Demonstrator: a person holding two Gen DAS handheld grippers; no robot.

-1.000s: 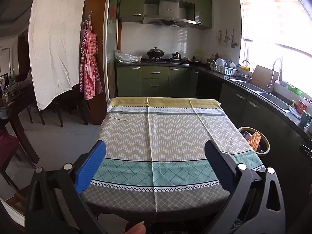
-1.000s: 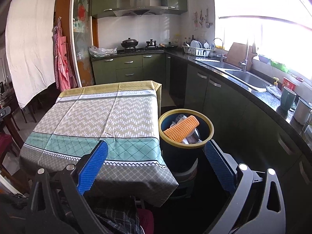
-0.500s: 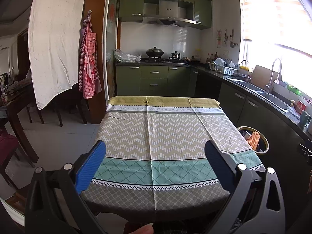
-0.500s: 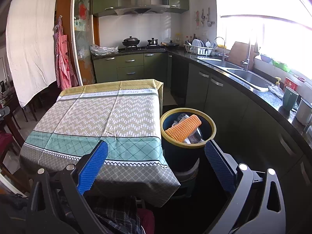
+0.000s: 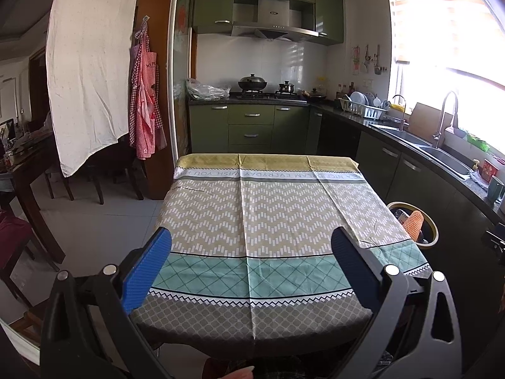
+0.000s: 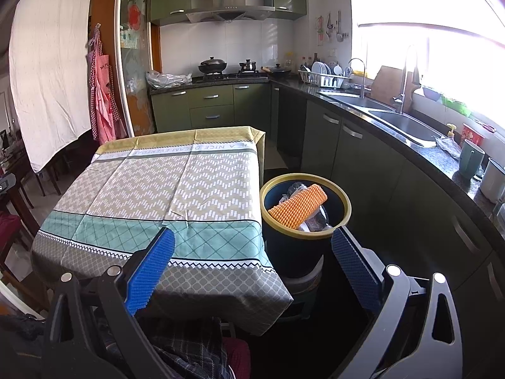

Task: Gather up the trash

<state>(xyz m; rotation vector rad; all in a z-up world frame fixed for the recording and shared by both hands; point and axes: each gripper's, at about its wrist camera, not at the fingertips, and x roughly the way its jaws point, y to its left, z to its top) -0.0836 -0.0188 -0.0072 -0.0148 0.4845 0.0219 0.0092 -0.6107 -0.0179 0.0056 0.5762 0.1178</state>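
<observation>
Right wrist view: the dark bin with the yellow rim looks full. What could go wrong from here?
1. The orange ribbed roll lies tilted over the yellow rim of the dark round bin; dropping more in may tip it out.
2. The bin seems perched on a smaller base, so a knock from the open right gripper could topple it.
3. The patterned tablecloth hangs loose beside the bin and may snag a finger.

Strong daylight is coming through the window (image 5: 448,47) on the right and is burning out there; the tabletop (image 5: 268,214) is staying sharp, while fisheye edges are bending and darkening.
</observation>
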